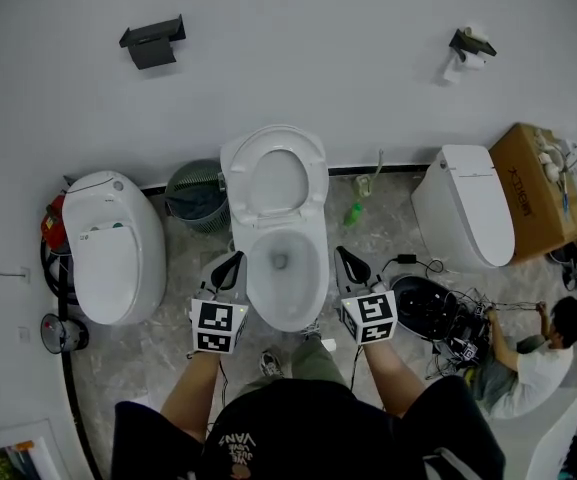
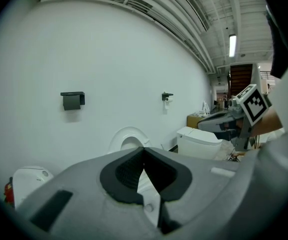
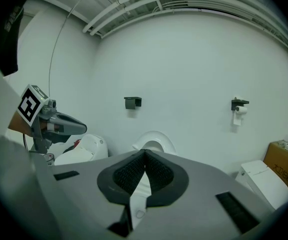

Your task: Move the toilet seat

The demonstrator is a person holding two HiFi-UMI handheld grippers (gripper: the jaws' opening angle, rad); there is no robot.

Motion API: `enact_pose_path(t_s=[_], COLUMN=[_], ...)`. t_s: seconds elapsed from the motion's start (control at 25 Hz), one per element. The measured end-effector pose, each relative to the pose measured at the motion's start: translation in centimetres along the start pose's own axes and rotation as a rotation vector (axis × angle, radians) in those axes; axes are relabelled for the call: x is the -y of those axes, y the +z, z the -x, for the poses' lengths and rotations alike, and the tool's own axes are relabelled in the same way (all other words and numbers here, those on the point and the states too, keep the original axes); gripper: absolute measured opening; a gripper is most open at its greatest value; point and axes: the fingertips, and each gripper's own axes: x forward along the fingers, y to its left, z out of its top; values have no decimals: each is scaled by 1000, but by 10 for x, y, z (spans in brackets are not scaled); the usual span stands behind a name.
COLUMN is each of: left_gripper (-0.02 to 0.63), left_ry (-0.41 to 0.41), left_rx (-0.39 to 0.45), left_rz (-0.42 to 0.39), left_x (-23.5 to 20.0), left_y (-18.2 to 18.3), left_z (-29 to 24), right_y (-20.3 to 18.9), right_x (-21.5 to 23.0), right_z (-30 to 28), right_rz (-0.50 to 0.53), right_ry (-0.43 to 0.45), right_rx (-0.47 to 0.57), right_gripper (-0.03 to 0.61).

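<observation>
Head view: left gripper (image 1: 232, 263) and right gripper (image 1: 345, 259), both closed and empty, flank the toilet (image 1: 288, 313) at centre frame; seat (image 1: 273, 139) stands upright.

Left gripper (image 1: 234, 260) and right gripper (image 1: 345, 256): grey moulded shells, black ribbed pads (image 3: 129, 173), narrow tapering tips. Marker cube (image 1: 217, 326) and second cube (image 1: 370, 316), just ahead of the T-shirt (image 1: 288, 418): white faces, black square patterns. T-shirt: black, short-sleeved, white lettering. Trousers (image 1: 318, 360), just ahead of the T-shirt: olive green.
</observation>
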Motion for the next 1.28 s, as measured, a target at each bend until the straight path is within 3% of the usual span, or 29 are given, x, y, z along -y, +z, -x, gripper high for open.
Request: enact_pose_path(t_s=[0.76, 1.28], left_gripper=[4, 3], left_ry=[-100, -59], left_rx=[-26, -46], left_rz=[10, 49], left_x=[45, 46], left_y=[-31, -54], left_z=[78, 104], right_y=[-27, -56], right_x=[-60, -72], right_z=[68, 89], right_rz=[-65, -93], right_ry=[37, 54], right_rx=[-48, -95], right_gripper=[0, 0])
